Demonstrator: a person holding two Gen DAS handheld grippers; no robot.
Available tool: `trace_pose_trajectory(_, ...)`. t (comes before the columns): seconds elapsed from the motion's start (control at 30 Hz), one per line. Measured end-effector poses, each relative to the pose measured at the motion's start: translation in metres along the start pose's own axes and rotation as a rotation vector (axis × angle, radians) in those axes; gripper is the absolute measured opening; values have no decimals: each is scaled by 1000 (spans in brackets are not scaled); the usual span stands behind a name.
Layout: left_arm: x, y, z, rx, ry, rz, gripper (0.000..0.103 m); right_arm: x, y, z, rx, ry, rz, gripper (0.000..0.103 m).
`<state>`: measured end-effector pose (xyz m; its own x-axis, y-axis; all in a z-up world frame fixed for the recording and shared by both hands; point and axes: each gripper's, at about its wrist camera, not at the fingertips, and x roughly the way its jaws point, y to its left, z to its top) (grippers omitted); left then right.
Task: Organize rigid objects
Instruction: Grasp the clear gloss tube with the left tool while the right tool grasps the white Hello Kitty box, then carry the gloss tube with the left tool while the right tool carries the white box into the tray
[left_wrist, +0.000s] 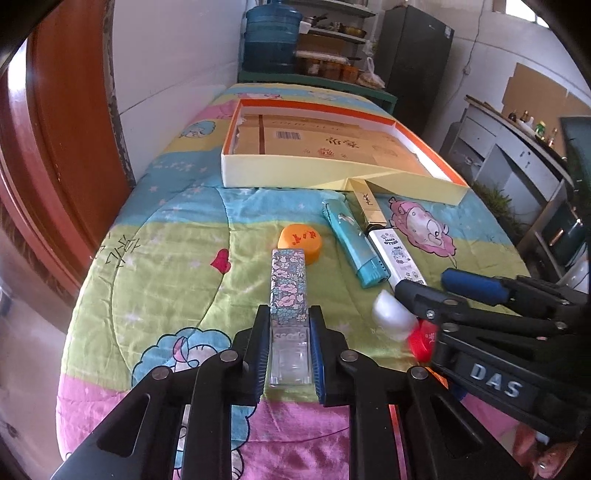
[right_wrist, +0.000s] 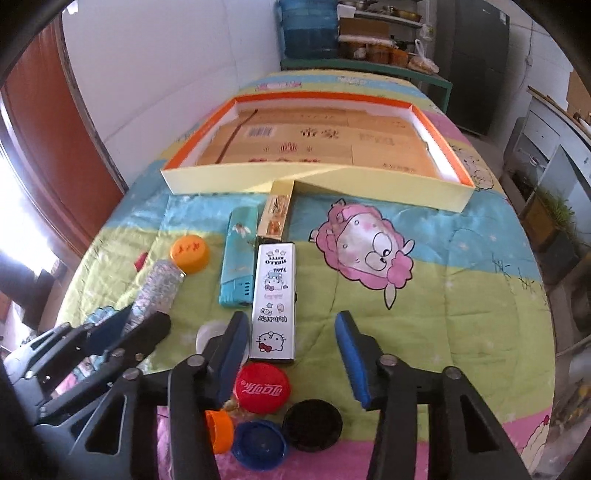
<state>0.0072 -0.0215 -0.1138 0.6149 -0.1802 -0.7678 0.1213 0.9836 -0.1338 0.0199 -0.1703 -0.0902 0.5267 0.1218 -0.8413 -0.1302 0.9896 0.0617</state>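
Left gripper (left_wrist: 289, 343) pinches the clear end of a floral lighter (left_wrist: 289, 295) between its blue pads, the lighter lying flat on the quilt (left_wrist: 166, 266) and pointing away toward the tray (left_wrist: 288, 173). Just past the lighter's far tip sits an orange cap (left_wrist: 300, 242), touching or nearly so. To the right lie a teal lighter (left_wrist: 354, 247) and, beside it, a white Hello Kitty lighter (right_wrist: 274, 299); a gold lighter (left_wrist: 369, 205) lies beyond them with its far end against the tray's front wall. Right gripper (right_wrist: 291, 354) hangs with its jaws spread partway, no pad pressing on anything; the near end of the white lighter lies between the fingers, close to the left one, and well apart from the right one. Near that gripper are a white cap (left_wrist: 391, 317), partly hidden by its left finger, a red cap (right_wrist: 263, 387), a black cap (right_wrist: 312, 424), a blue cap (right_wrist: 260, 443) and a small orange cap (right_wrist: 218, 430), clustered at the quilt's near edge. The tray, yellow outside with an orange rim, is lined with cardboard and stands at the far part of the quilt. Behind it are a green bench (left_wrist: 317, 83) with a blue water jug (left_wrist: 271, 33) and a dark fridge (left_wrist: 413, 55).
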Motion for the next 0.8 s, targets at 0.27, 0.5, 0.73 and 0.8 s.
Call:
trace_pose_trajectory(0.27, 2, 2, 2, 0, -1, -18, 20, 9, 2, 6, -19, 8, -4, 34)
trace_pose_trajectory(0.5, 0, 7, 3, -14, 1, -37, 20, 8, -3, 6, -5, 4, 28, 25)
trace_pose_trajectory(0.73, -12, 7, 9, -8, -31, -23, 20, -6, -10, 4, 29, -26, 69, 25)
trace_pose_trajectory(0.8, -15, 7, 12, -8, -40, -26, 20, -12, -11, 5, 31, -39, 72, 25)
